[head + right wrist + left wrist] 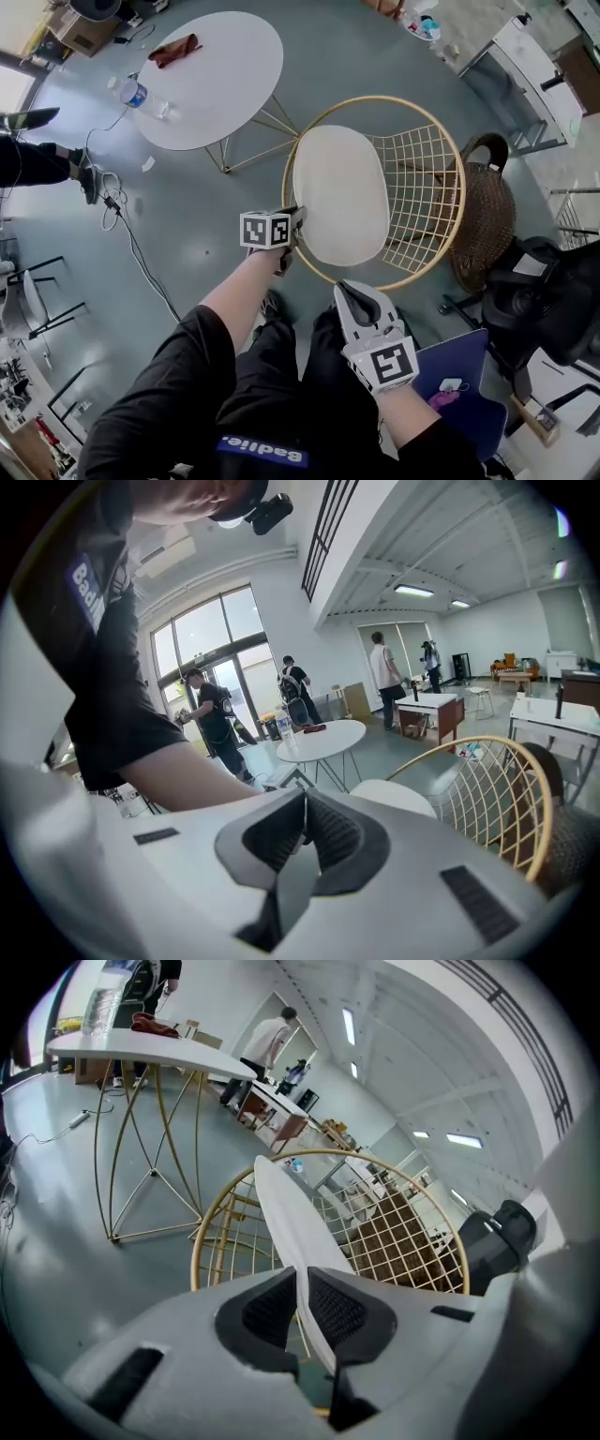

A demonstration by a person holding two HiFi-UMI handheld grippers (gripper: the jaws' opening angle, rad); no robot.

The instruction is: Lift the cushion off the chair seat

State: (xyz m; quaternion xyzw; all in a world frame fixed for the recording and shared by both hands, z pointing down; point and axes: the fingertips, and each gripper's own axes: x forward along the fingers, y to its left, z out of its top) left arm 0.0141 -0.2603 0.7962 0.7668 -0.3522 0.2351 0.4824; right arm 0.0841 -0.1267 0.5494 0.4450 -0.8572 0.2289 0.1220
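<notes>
A white oval cushion (339, 192) lies in a gold wire chair (427, 192), tilted. My left gripper (296, 223) is at the cushion's left edge. In the left gripper view its pads are shut on that thin edge, and the cushion (286, 1208) runs away edge-on above the chair's wire shell (394, 1232). My right gripper (347, 291) hangs just in front of the chair's near rim, apart from the cushion. In the right gripper view its jaws (304, 825) are shut with nothing between them, and the cushion (403, 797) and chair (492, 789) lie beyond.
A round white table (220, 89) on gold legs stands to the left, with a water bottle (134, 93) and a reddish cloth (174, 49) on it. A brown wicker chair (487, 211) stands behind the gold one. A cable (141, 258) crosses the floor. People stand far off.
</notes>
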